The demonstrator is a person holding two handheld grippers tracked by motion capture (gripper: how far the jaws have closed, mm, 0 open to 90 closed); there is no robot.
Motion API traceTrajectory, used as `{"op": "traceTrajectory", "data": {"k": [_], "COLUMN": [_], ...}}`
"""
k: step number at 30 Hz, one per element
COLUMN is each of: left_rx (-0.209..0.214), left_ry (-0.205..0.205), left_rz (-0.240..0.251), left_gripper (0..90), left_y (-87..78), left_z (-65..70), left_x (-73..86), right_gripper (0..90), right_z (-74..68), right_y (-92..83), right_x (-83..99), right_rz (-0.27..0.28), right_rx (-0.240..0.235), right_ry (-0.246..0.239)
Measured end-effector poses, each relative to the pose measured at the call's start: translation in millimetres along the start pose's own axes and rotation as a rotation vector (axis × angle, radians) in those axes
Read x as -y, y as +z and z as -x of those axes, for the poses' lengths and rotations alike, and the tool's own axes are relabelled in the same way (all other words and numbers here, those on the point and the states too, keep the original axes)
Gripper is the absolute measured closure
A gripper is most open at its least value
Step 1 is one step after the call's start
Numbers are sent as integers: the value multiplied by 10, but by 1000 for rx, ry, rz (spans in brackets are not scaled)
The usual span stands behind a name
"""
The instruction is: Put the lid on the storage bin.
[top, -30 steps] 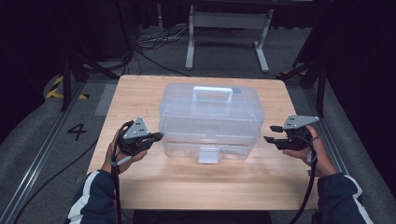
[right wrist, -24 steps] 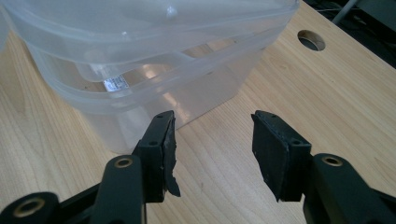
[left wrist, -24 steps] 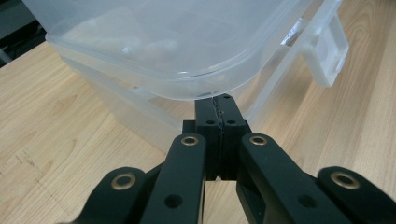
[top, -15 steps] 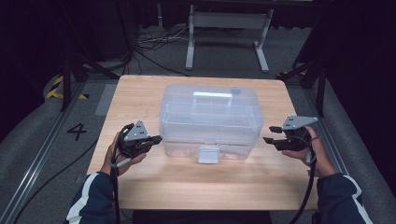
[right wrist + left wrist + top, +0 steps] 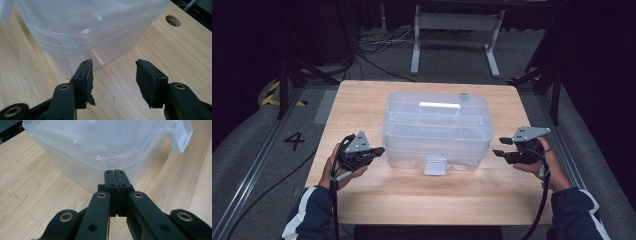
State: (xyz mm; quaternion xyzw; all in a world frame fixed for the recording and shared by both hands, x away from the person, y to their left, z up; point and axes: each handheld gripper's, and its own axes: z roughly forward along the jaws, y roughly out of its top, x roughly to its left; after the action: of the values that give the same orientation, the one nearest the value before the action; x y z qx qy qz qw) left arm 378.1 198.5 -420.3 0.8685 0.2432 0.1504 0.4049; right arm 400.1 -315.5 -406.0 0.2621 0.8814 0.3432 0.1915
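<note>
On the table (image 5: 377, 200), the shut left gripper (image 5: 380, 149) is nearing the box (image 5: 437, 131) corner while the right gripper (image 5: 498, 146), jaws parted and empty, is flanking the far end, suggesting a two-sided approach.

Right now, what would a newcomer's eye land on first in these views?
The clear plastic bin with its lid on, mid-table, front latch facing the person. The left gripper sits at its left end, jaws shut and empty; the right gripper waits off its right end, jaws apart with nothing between them.
</note>
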Motion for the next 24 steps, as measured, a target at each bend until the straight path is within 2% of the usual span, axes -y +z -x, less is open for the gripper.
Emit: {"op": "traceTrajectory", "data": {"k": [24], "left_rx": [19], "left_ry": [9], "left_rz": [3], "left_gripper": [898], "left_y": [-18], "left_z": [18], "left_x": [11], "right_gripper": [477], "right_z": [-75], "right_y": [15], "right_x": [40], "right_rz": [-24], "right_rx": [-16], "right_ry": [-12]}}
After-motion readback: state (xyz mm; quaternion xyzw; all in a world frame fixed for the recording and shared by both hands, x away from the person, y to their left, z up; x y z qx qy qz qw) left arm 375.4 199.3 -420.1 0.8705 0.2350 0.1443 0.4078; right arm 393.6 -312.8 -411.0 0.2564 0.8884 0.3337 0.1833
